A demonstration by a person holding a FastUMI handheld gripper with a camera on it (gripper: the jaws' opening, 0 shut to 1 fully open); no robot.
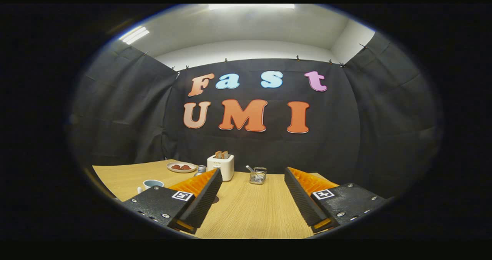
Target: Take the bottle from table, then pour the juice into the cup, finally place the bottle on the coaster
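Wooden table (246, 210) bare between fingers of wide-open, empty claw (252, 170), cup (152, 183) beside it.

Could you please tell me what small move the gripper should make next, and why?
Probably swing slowly to search for the bottle. The gripper is open with only bare table between its fingers; beyond them stand a toaster and a wire basket, and the cup sits beside one finger, so there is nothing to grasp yet.
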